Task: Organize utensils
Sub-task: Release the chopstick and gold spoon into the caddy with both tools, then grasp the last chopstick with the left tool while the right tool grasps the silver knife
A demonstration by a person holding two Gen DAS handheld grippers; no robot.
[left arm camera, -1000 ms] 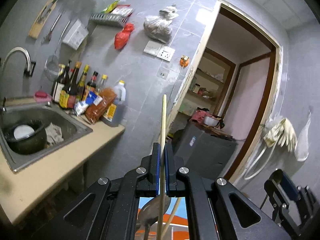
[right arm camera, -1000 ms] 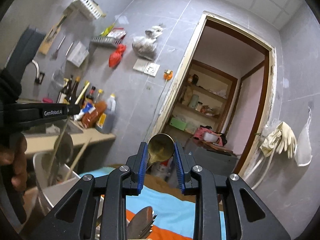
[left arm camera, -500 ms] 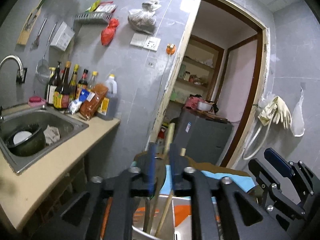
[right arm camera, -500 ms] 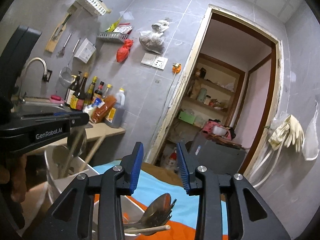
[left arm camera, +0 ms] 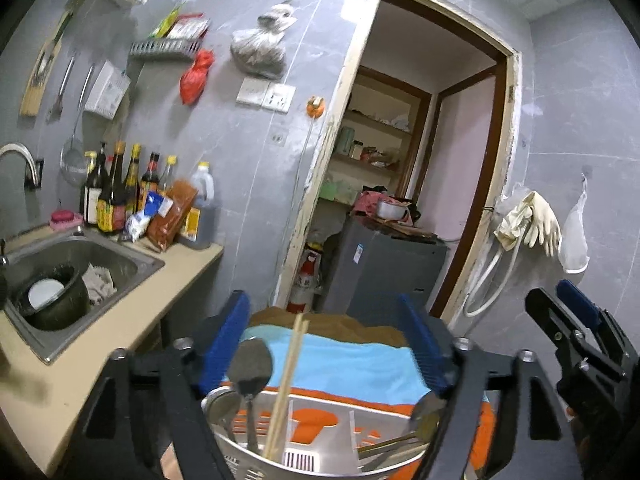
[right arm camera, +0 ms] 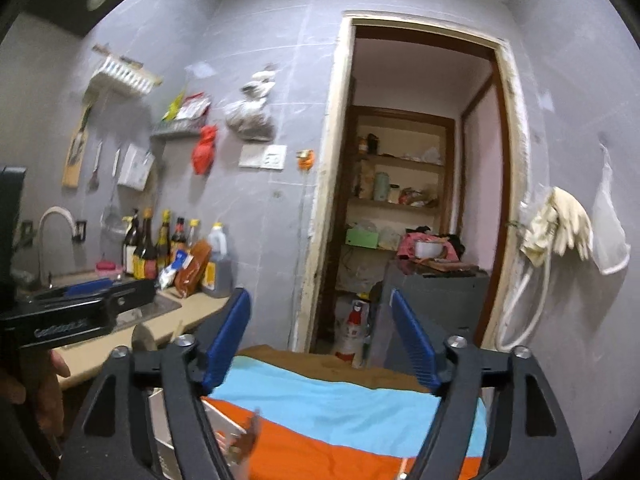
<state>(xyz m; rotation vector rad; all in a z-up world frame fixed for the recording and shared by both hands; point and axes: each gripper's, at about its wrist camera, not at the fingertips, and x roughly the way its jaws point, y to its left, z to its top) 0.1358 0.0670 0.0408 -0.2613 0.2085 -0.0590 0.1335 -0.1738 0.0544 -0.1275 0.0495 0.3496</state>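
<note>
Both tools gape wide and empty; below the left tool, the thin stiff chopsticks want a mid-shaft pinch.

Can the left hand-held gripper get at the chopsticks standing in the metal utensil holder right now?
Probably yes. The left hand-held gripper is open, and the chopsticks stand between its fingers beside a spoon in the utensil holder; nothing blocks them.

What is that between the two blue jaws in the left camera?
A spoon and chopsticks stand upright in a metal holder, with the left gripper open around them, touching neither.
</note>
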